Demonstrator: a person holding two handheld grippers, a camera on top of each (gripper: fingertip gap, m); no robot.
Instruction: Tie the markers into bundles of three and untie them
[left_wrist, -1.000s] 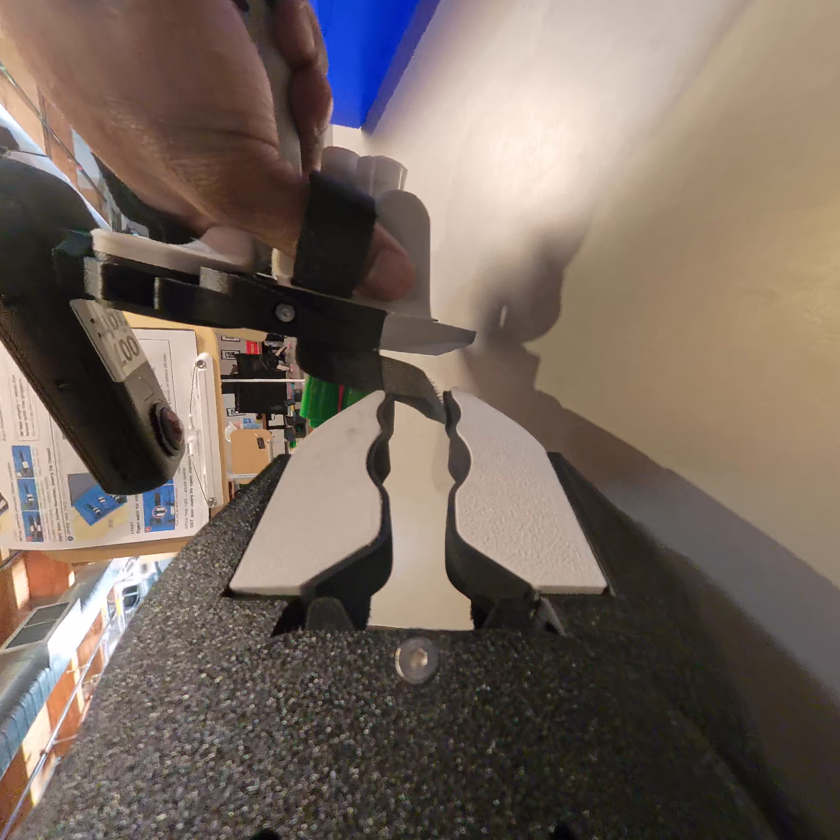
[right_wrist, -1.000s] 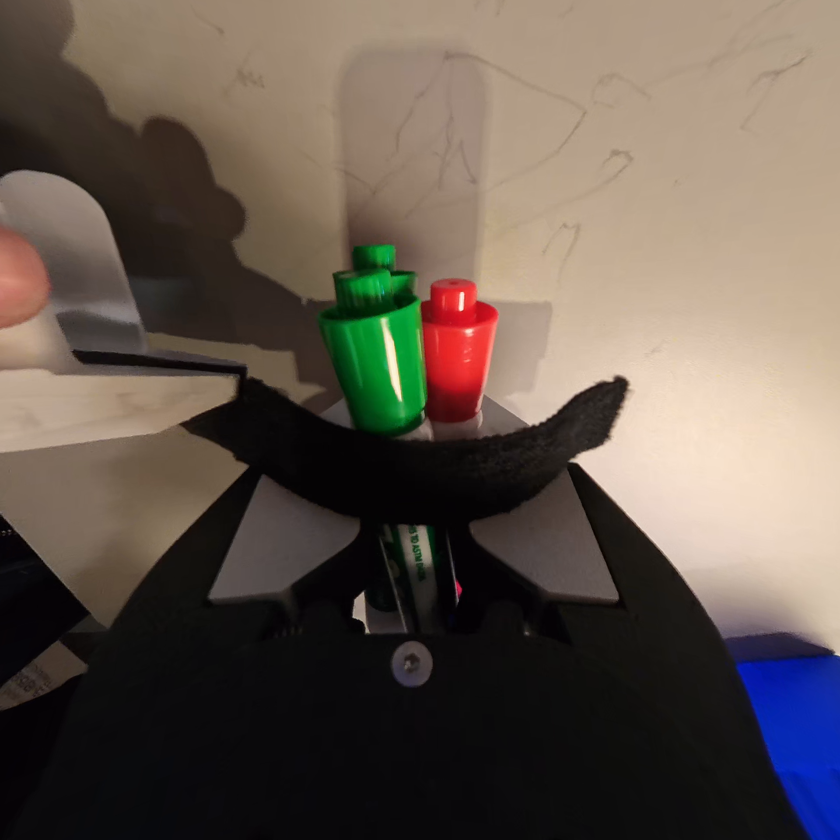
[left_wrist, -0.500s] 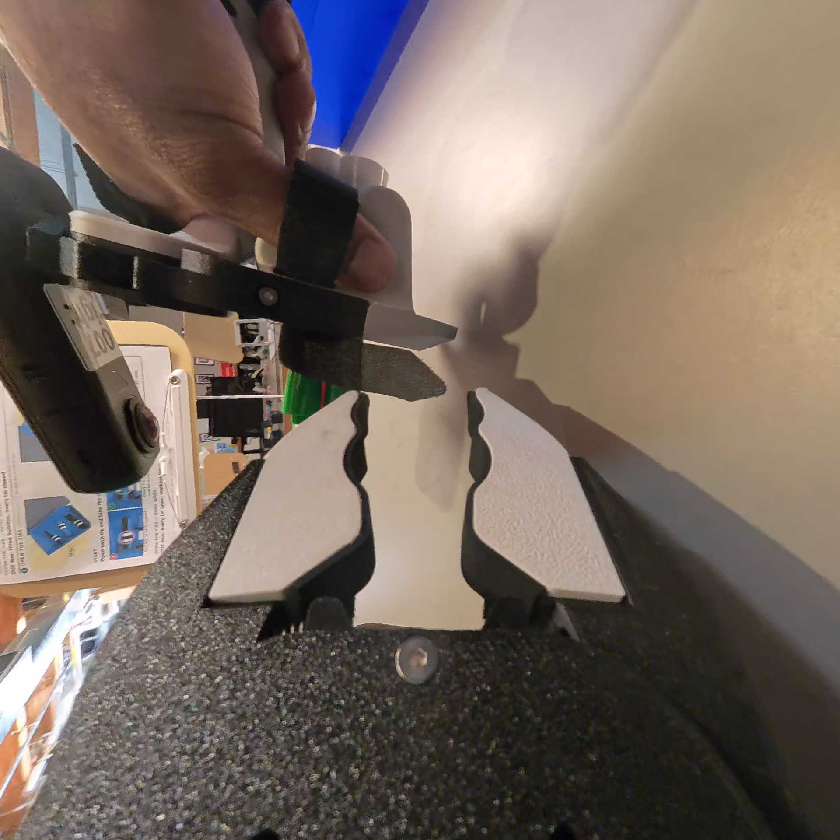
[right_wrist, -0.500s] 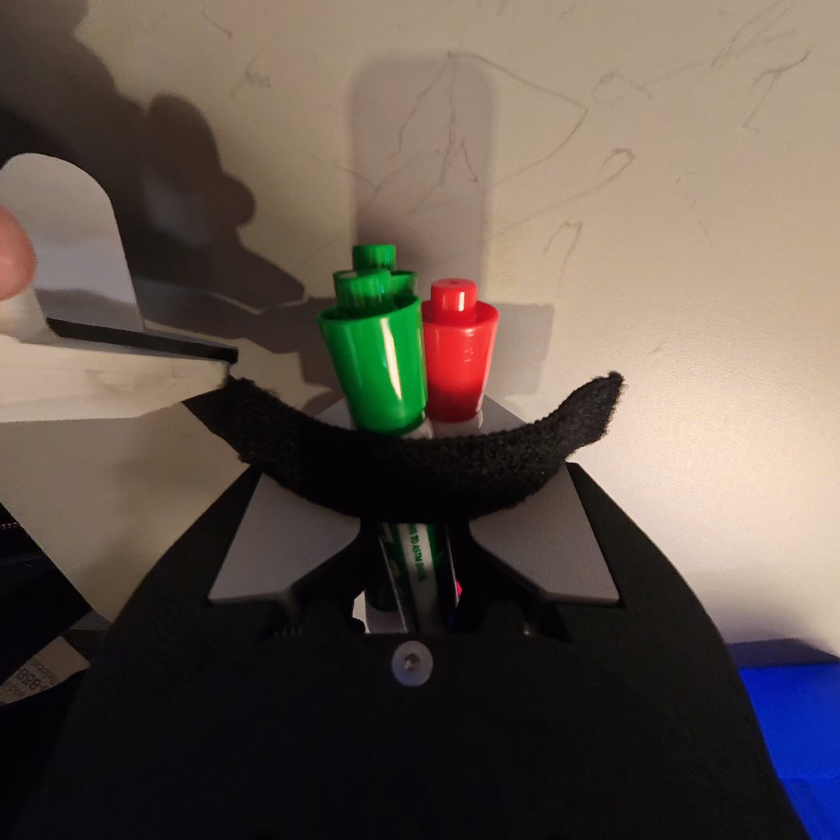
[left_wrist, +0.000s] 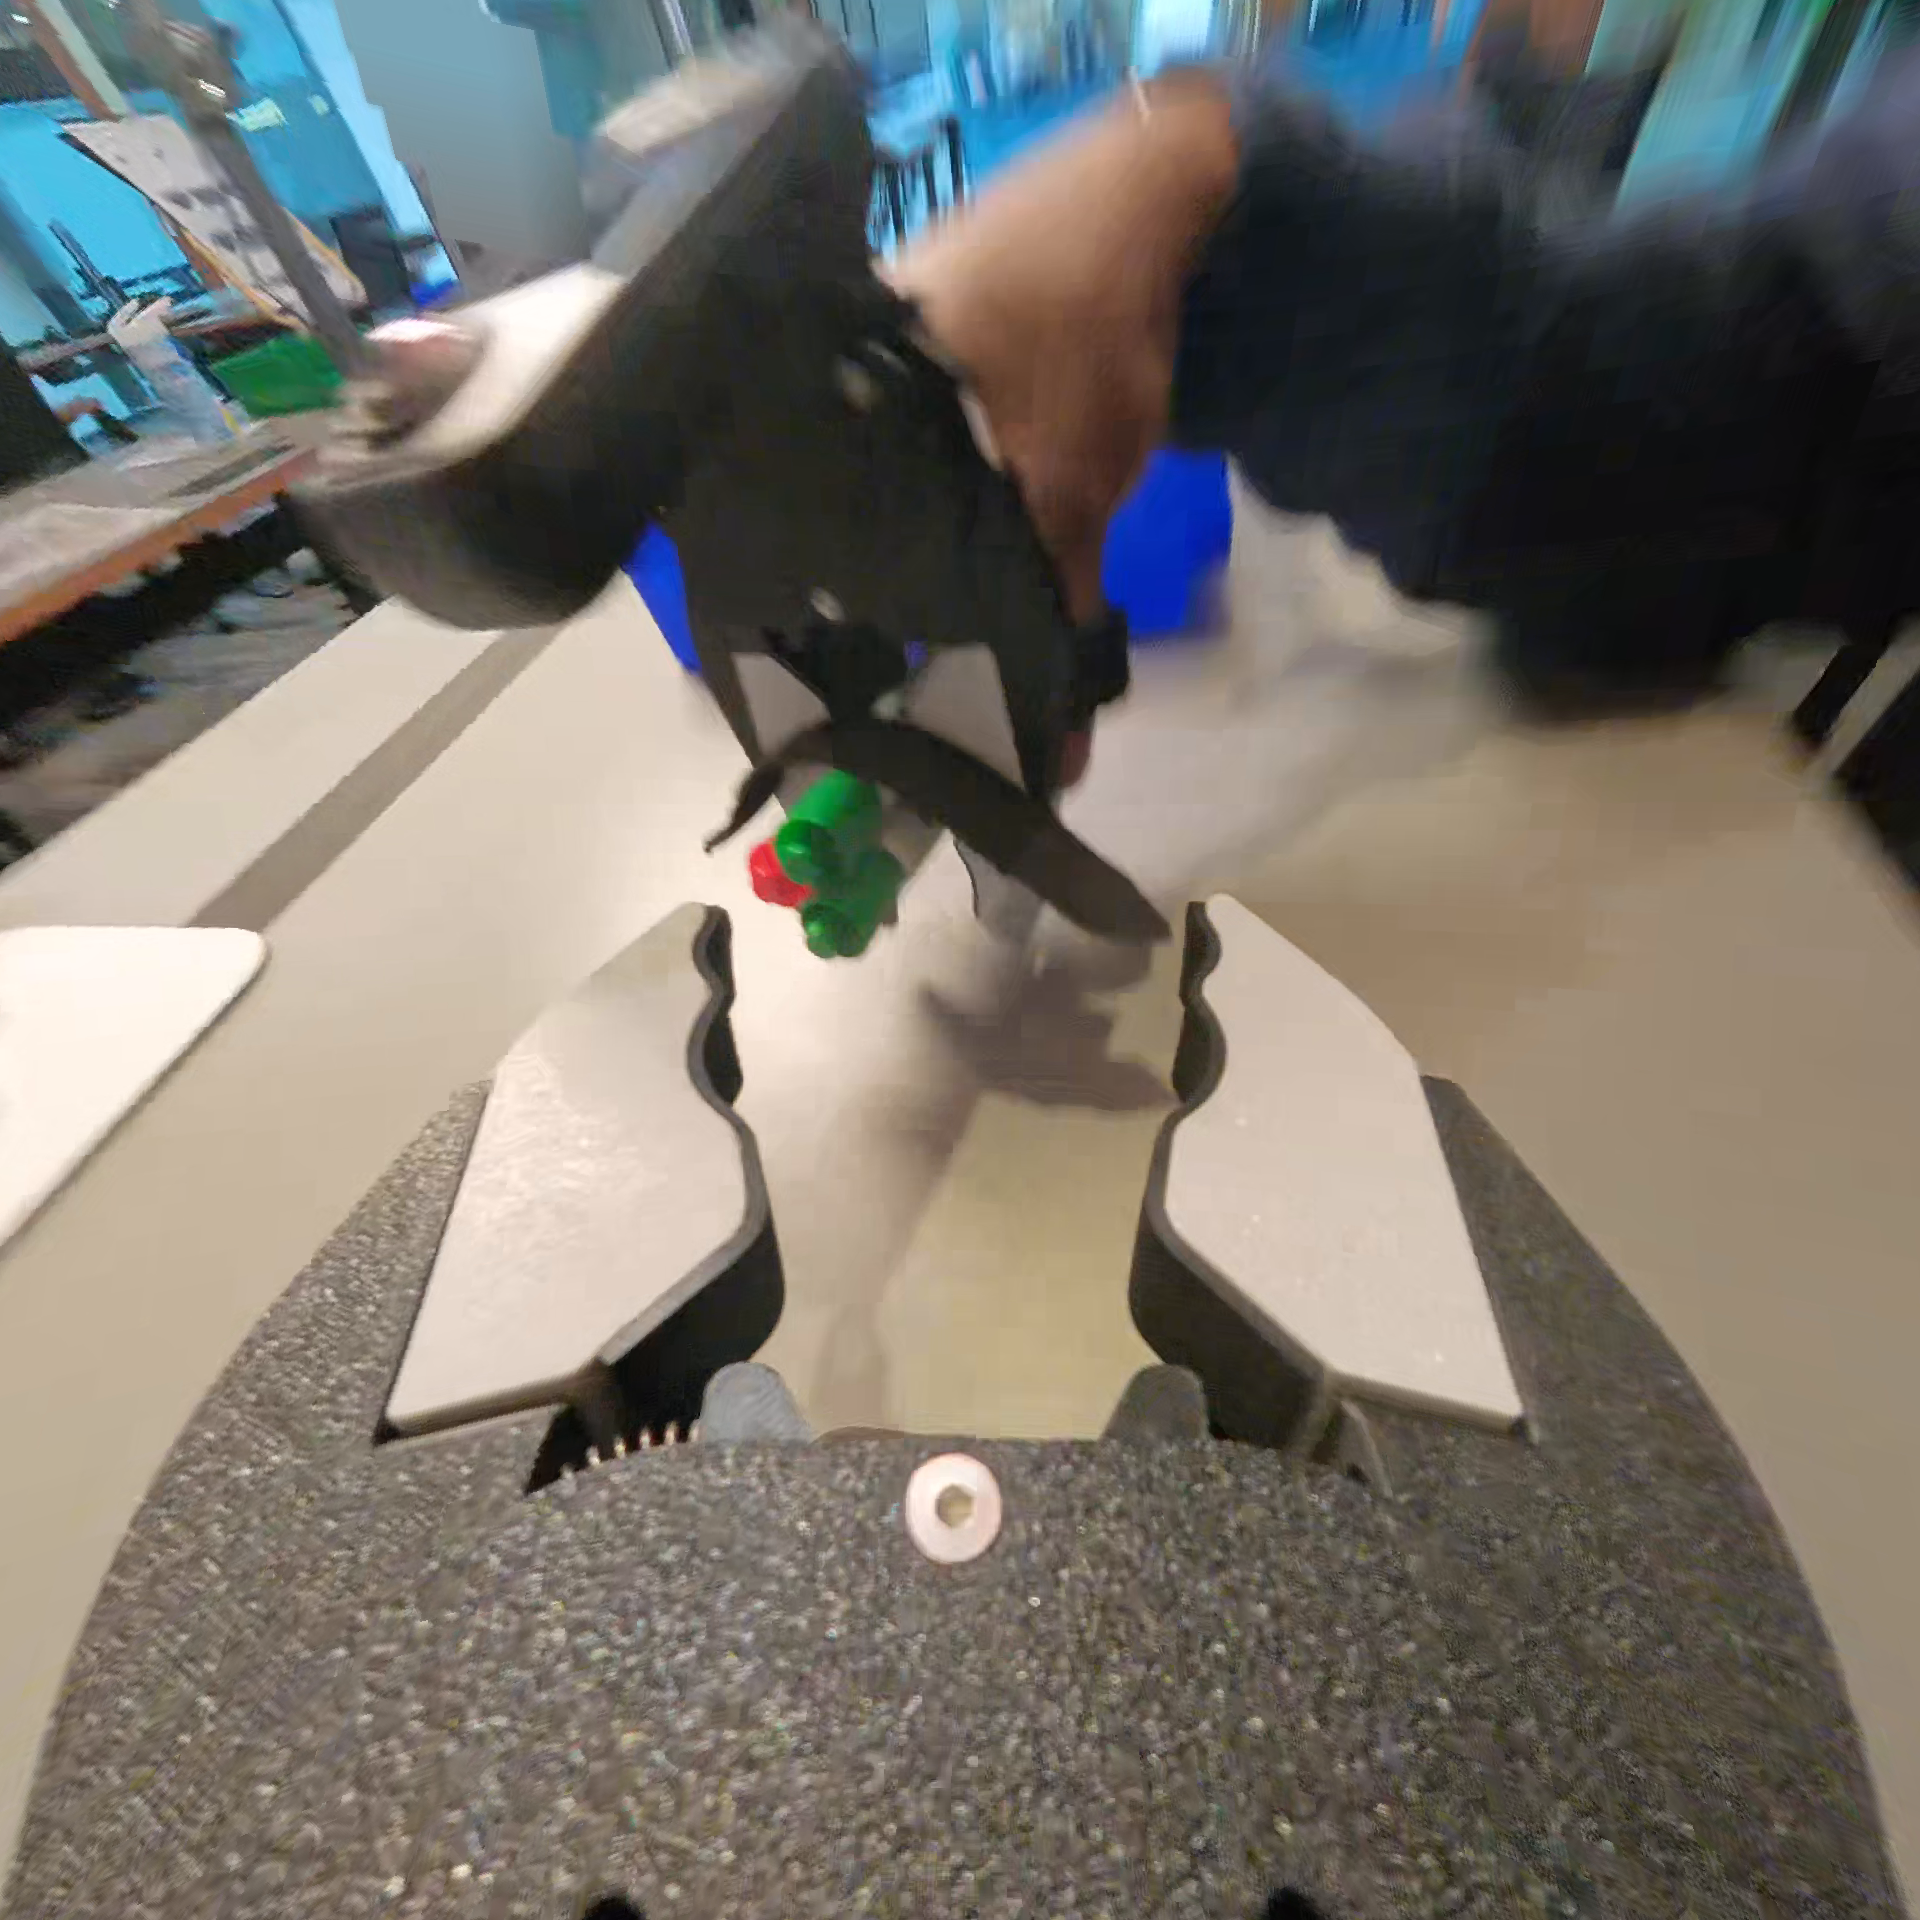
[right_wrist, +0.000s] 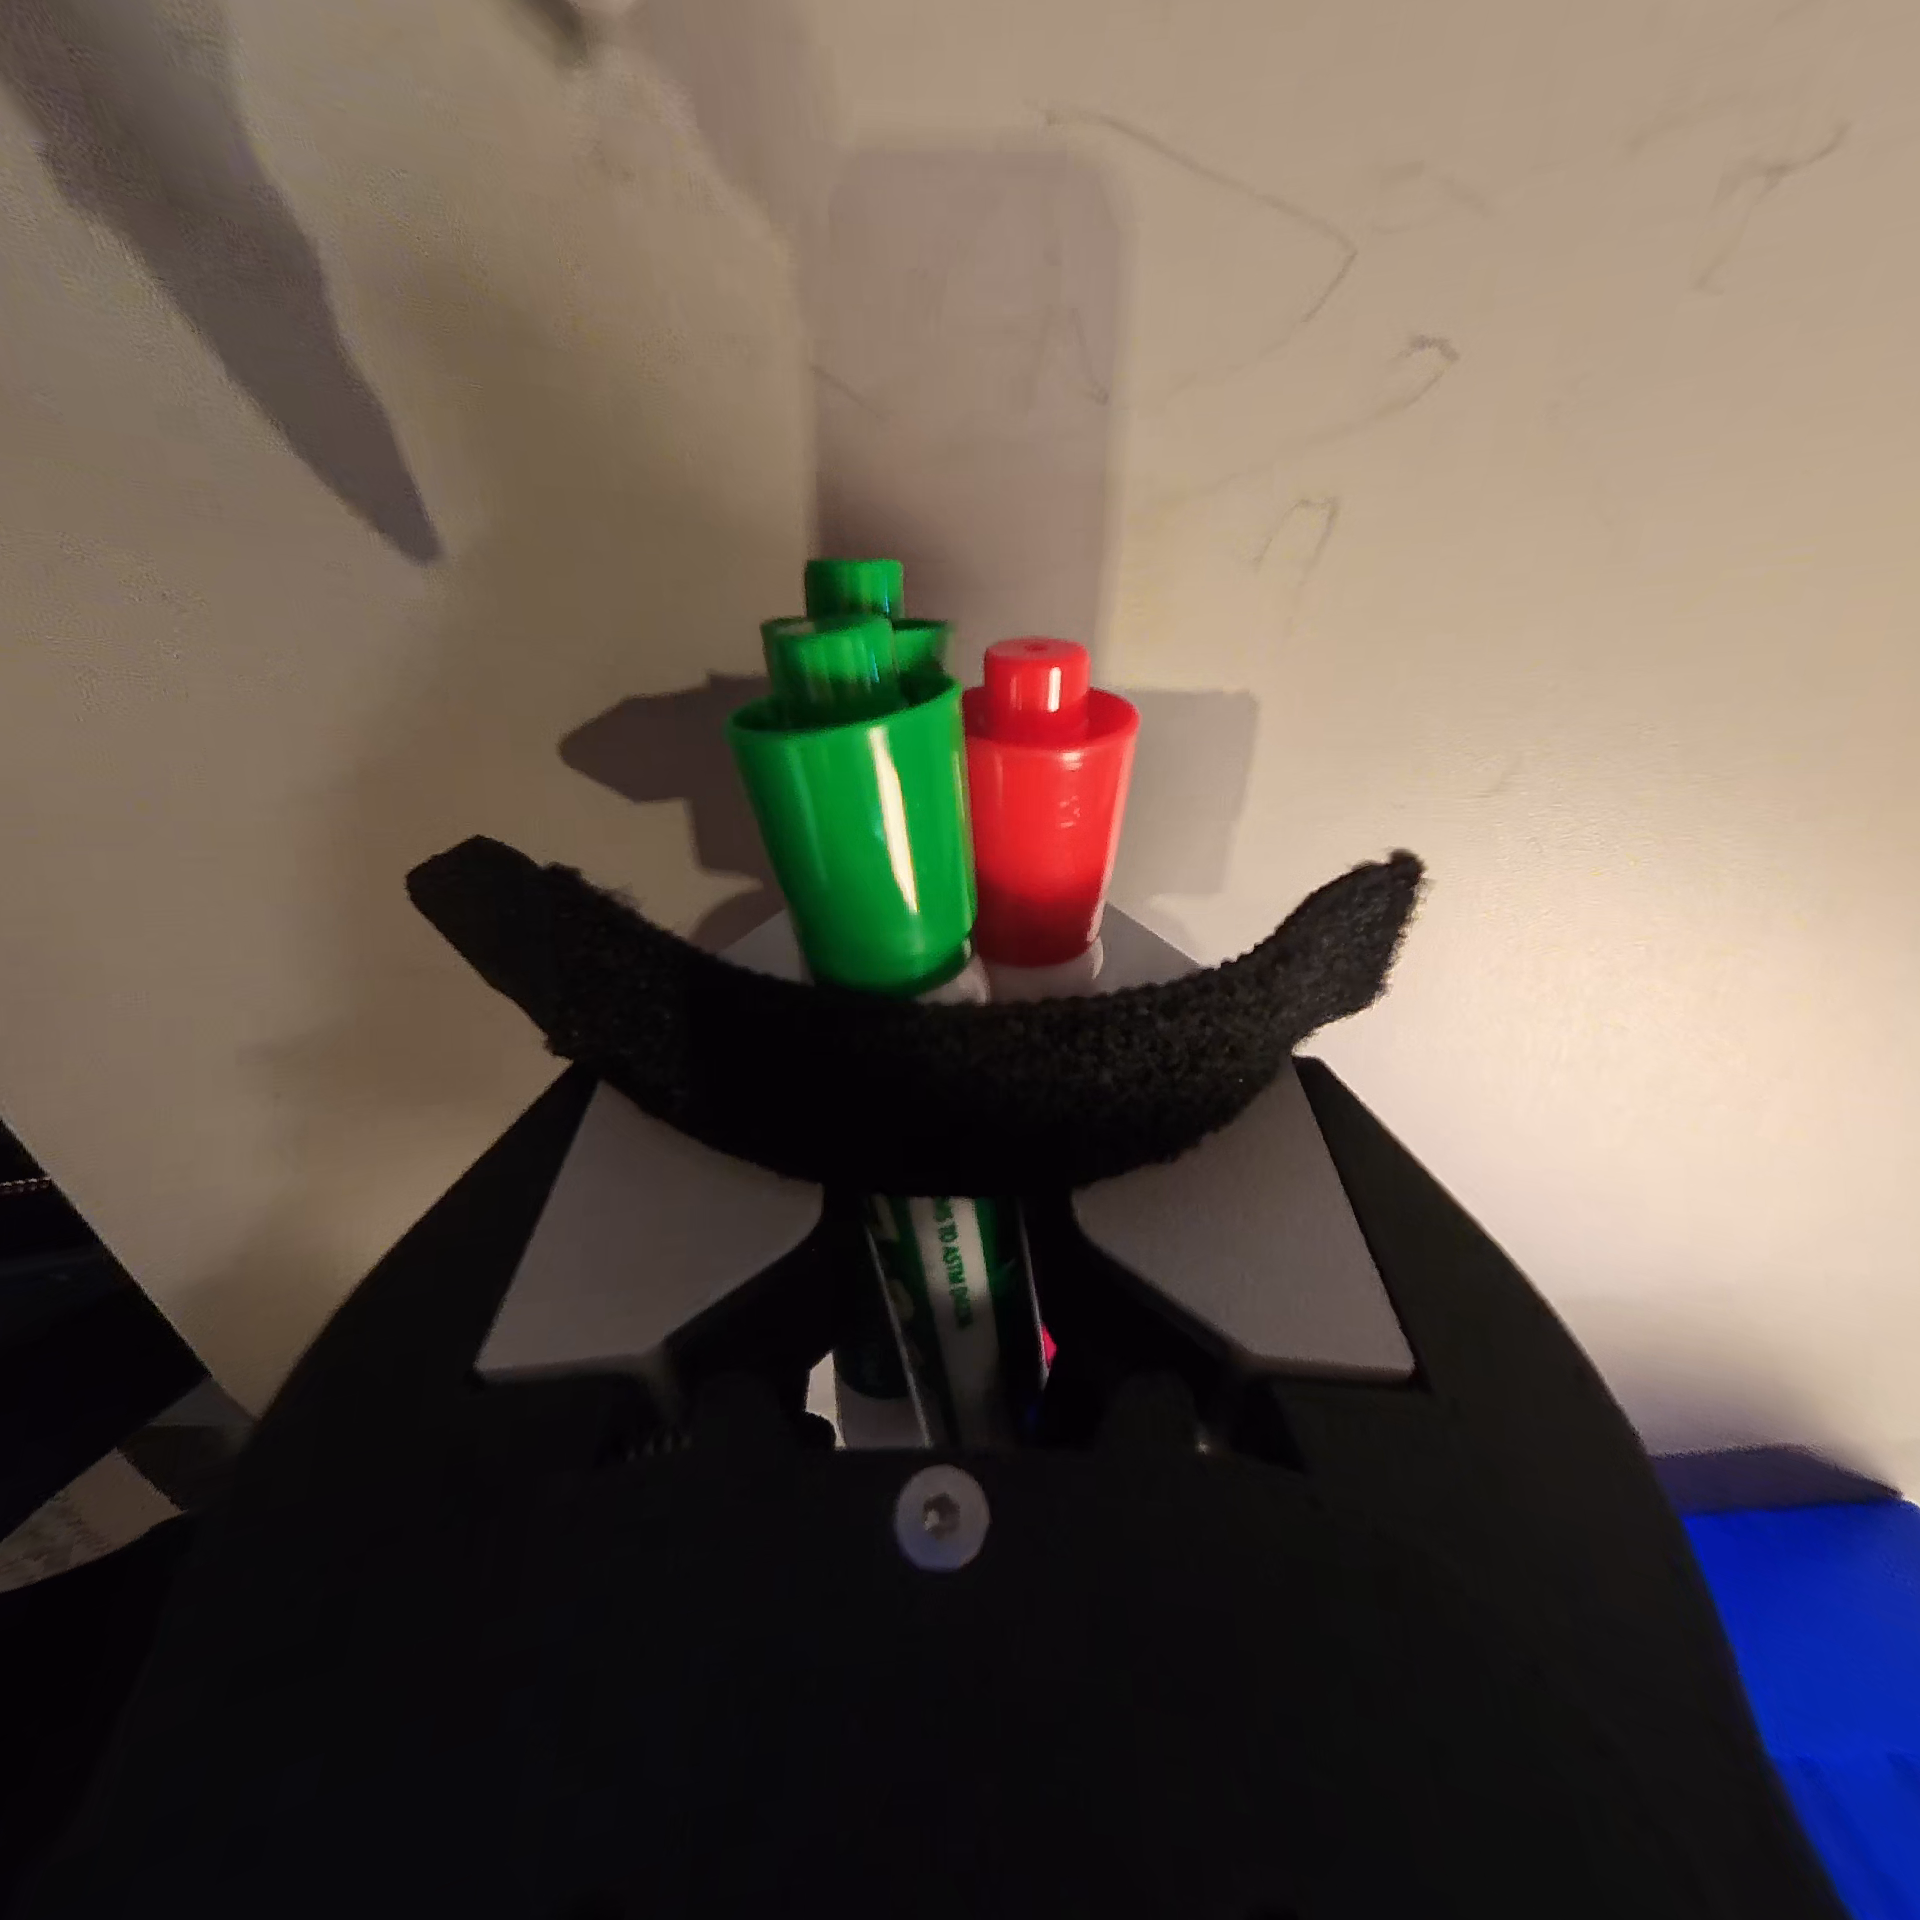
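Note:
My right gripper (right_wrist: 951, 961) is shut on a bundle of three markers: two green markers (right_wrist: 857, 821) and one red marker (right_wrist: 1049, 810), caps pointing down at the beige table (right_wrist: 1455, 520). A black strap (right_wrist: 914, 1070) lies across the fingers under the caps, with both ends loose and curling up. My left gripper (left_wrist: 956, 935) is open and empty, low over the table. It faces the right gripper (left_wrist: 831, 665), held in a person's hand just ahead. The markers (left_wrist: 836, 862) and the strap (left_wrist: 997, 821) hang there, blurred.
A white pad (left_wrist: 94, 1029) lies on the table to the left of my left gripper. A blue object (left_wrist: 1164, 540) sits behind the right gripper and also shows at the right wrist view's lower right (right_wrist: 1808, 1621). Room clutter lies beyond the table edge.
My left gripper let go of the strap's end, opened wider and swung away, now facing the right gripper from a distance. It has left the right wrist view. The strap's left end hangs free.

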